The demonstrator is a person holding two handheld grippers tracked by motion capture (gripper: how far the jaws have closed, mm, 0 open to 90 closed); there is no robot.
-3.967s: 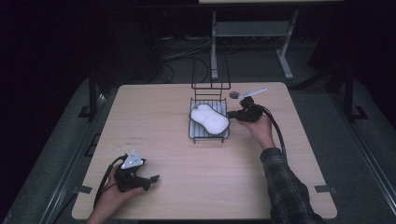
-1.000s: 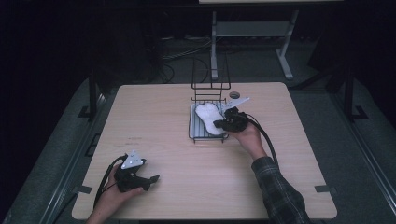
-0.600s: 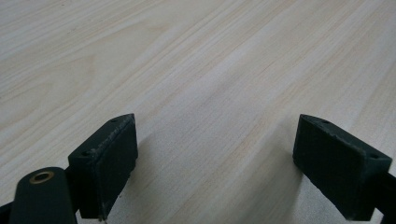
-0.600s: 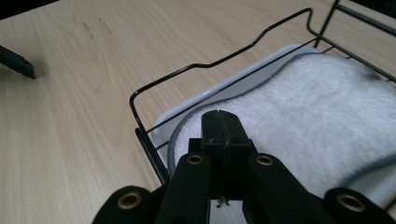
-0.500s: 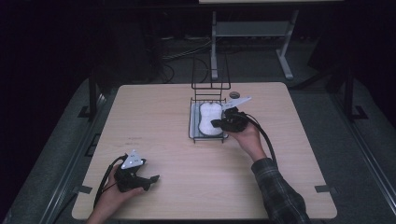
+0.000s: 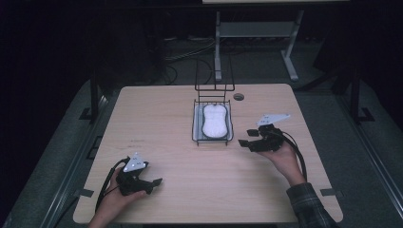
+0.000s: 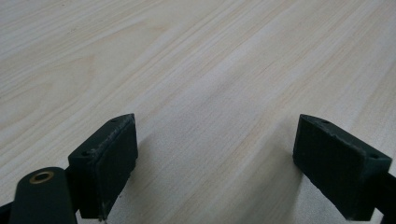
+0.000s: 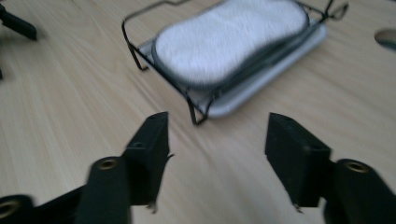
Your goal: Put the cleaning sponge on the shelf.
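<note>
High view: white sponge (image 6: 214,119) lies in the wire rack (image 6: 196,127) at worktop (image 6: 157,118) centre-far, long axis near-to-far; right tongs (image 6: 243,139) just right of it, nearer than left tongs (image 6: 157,182). Left gripper view: jaws apart, empty. Right gripper view: jaws have just been opening, nothing between; sponge (image 8: 229,39) ahead.

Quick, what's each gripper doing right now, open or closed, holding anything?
Left gripper: open, holding nothing.
Right gripper: jaws just opened, holding nothing.

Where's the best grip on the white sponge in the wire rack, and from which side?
Probably from above, jaws across the narrow waist of the white sponge. It lies flat in the wire rack, whose rails and tall back frame block its sides. The right gripper, open and empty, is closest.
</note>
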